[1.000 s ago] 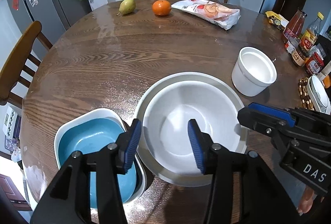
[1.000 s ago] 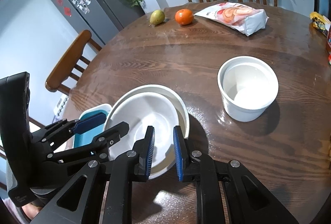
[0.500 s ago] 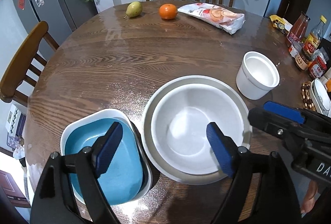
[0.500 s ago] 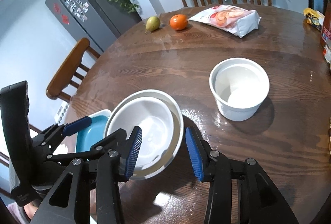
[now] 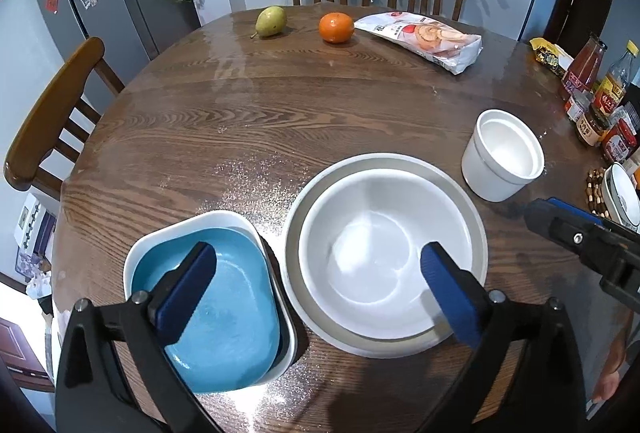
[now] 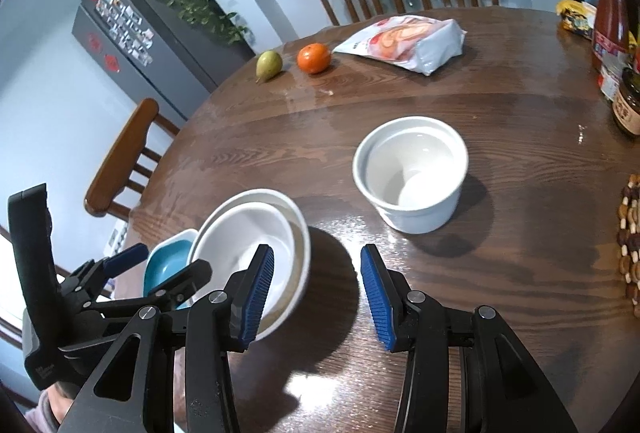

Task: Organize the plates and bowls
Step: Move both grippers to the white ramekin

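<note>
A white bowl sits nested in a wider white plate at the near side of the round wooden table. Left of it a blue square dish lies inside a white square dish. A white ramekin stands to the right. My left gripper is open and empty, held above the two stacks. My right gripper is open and empty, above the table between the bowl stack and the ramekin.
A pear, an orange and a snack bag lie at the far side. Sauce bottles and jars crowd the right edge with a beaded trivet. Wooden chairs stand at the left and the back.
Both grippers have opened wide from nearly shut and drawn back and upward from the bowl stack. The dishes have not moved.
</note>
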Demonstrator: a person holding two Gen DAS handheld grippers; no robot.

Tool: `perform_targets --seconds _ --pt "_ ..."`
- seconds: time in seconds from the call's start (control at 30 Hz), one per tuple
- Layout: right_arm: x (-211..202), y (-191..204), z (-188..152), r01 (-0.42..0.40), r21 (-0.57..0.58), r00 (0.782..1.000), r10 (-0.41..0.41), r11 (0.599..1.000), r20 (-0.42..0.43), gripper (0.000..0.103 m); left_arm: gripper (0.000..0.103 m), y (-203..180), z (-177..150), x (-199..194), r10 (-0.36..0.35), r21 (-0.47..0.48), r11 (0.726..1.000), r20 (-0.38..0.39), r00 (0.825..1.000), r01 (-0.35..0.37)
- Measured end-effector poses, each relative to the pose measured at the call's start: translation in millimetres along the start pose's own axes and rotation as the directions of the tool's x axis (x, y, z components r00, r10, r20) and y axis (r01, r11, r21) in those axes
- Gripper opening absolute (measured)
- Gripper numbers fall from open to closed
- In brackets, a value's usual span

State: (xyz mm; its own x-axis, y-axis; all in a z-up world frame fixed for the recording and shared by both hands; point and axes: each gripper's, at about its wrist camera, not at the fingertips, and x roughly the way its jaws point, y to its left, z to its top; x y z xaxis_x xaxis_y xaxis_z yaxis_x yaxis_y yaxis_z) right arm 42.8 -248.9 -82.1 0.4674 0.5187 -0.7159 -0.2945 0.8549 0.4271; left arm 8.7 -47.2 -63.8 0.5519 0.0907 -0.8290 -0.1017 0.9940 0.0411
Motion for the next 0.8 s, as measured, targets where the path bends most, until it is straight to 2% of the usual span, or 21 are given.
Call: perform_targets --seconds 0.43,0.8 --pt "-21.1 -35.4 -0.1 0.028 0.078 0.998 -0.032 0.997 0.052 0.046 0.102 -19.5 1.3 -10.1 0.018 0.03 0.999 0.029 0.999 -0.019" --pt "-32.2 -55.8 4.0 0.062 0.105 0.995 -0.07 0.992 0.07 0.046 0.102 -46.2 15.0 -11.3 0.02 0.067 0.998 0.045 0.999 -0.023"
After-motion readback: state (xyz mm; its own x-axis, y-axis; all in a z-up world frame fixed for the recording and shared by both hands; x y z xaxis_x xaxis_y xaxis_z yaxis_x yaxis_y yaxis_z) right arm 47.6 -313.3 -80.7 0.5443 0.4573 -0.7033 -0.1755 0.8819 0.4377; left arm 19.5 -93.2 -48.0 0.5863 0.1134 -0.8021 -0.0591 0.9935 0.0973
